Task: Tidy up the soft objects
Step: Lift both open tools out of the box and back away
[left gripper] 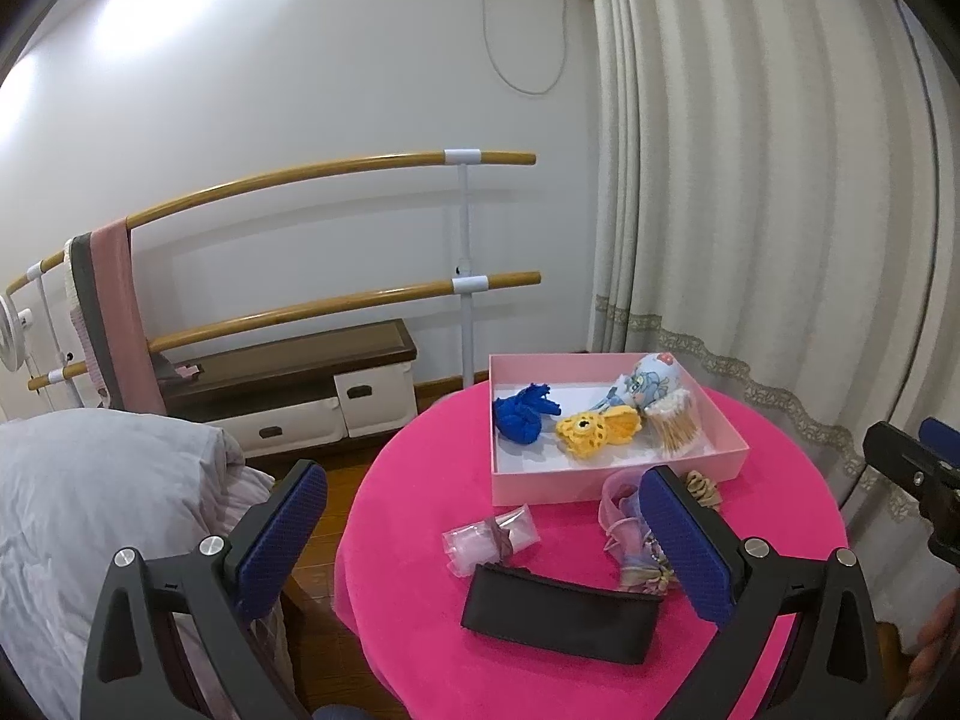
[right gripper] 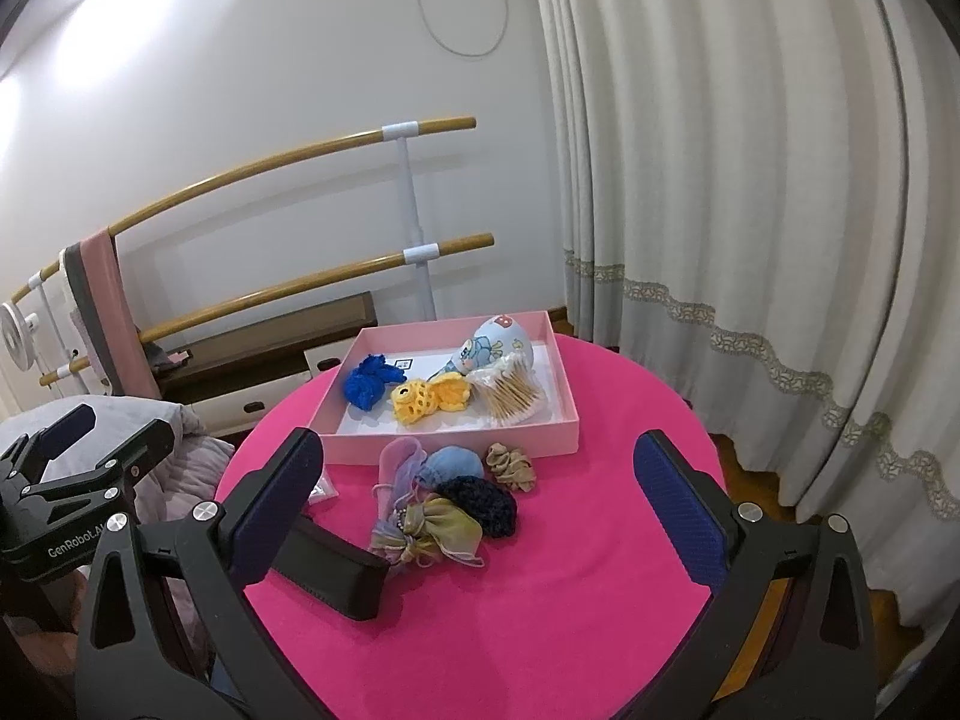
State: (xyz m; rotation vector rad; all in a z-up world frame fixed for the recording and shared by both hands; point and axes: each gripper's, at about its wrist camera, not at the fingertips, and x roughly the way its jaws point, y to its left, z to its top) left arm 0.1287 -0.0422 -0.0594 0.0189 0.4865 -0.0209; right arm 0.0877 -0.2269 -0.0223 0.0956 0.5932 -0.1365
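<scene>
Hovering spread and empty, right gripper (right gripper: 477, 525) is facing the scrunchie pile (right gripper: 447, 501) at frame center, nearer than left gripper (left gripper: 480, 540), also spread.

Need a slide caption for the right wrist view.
Open right hand-held gripper above soft items on pink table, pink box behind.

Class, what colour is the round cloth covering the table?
Bright pink round tablecloth, clearest in the right wrist view.
</scene>
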